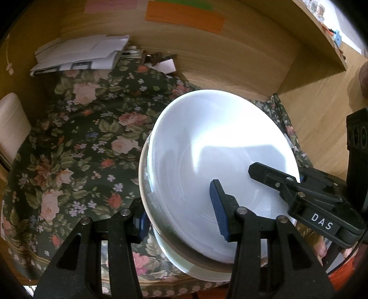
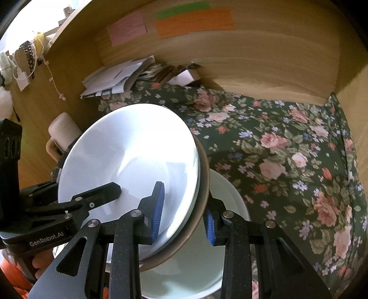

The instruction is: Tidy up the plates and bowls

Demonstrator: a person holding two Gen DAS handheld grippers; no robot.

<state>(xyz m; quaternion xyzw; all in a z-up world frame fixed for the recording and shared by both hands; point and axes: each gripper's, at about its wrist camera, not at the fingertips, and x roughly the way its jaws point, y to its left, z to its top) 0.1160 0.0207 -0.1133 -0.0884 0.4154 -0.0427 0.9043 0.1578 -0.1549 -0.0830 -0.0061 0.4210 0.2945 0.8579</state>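
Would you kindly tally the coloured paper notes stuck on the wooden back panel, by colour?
Pink note: 1
Orange note: 1
Green note: 1
Total: 3

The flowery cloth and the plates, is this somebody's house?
Probably a home, at a wooden desk nook: a floral cloth, a pile of papers in the corner, sticky notes on the back panel, and white plates.
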